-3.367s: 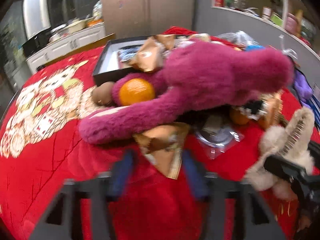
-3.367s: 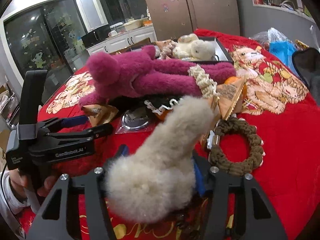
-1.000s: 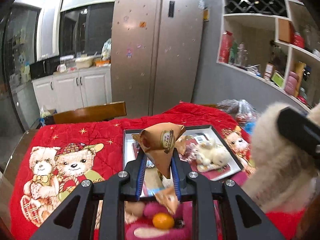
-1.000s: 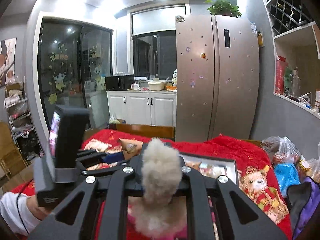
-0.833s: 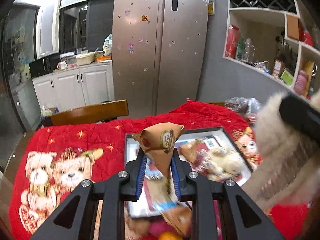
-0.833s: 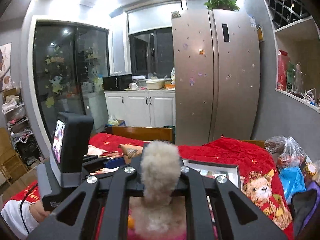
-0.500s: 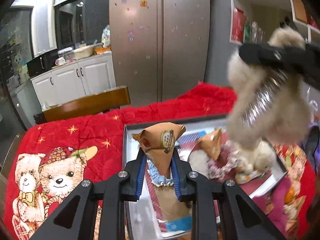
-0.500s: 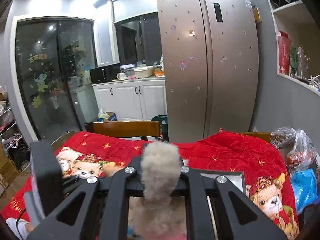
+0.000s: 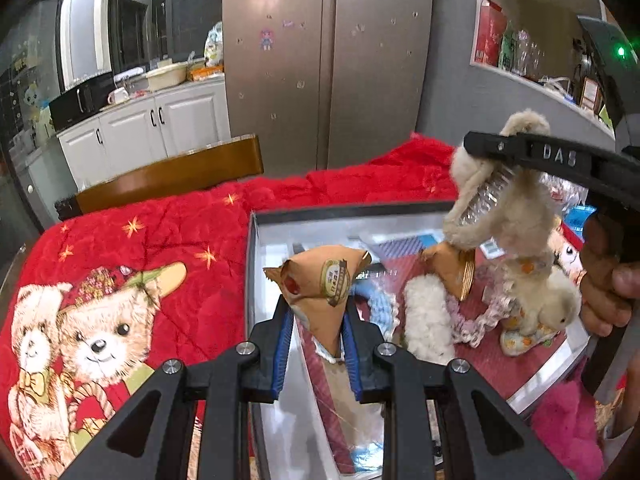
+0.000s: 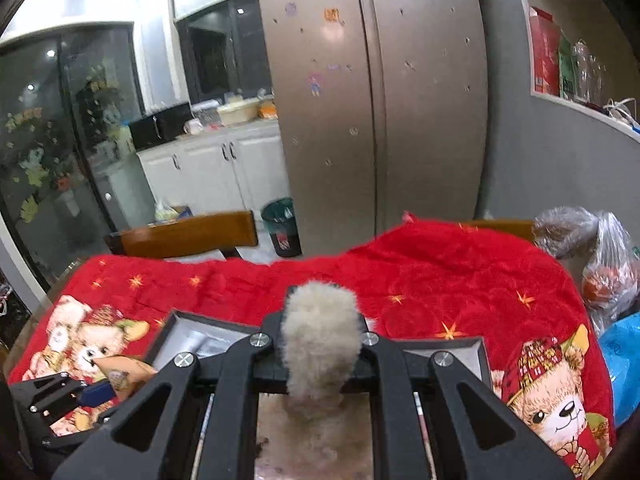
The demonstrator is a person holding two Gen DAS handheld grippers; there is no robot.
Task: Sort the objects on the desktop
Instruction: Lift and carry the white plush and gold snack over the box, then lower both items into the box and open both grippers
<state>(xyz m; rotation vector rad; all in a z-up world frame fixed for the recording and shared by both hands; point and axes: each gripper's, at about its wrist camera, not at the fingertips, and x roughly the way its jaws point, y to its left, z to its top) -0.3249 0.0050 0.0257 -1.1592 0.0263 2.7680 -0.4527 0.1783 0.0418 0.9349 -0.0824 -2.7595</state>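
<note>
Directly below and ahead of the left gripper (image 9: pixel 316 344), whose jaws are clamped on a brown triangular snack packet (image 9: pixel 320 292) pointing tip-down, lies the open tray (image 9: pixel 256 280). To their right, the right gripper (image 10: pixel 320 356) pinches a fluffy beige hair claw (image 9: pixel 500 204) hanging lengthwise over the same tray, equally close.

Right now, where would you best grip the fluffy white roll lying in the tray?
Probably across the fluffy white roll's narrow middle, coming down from above: it lies flat and elongated in the tray, so the jaws would span its short width.
</note>
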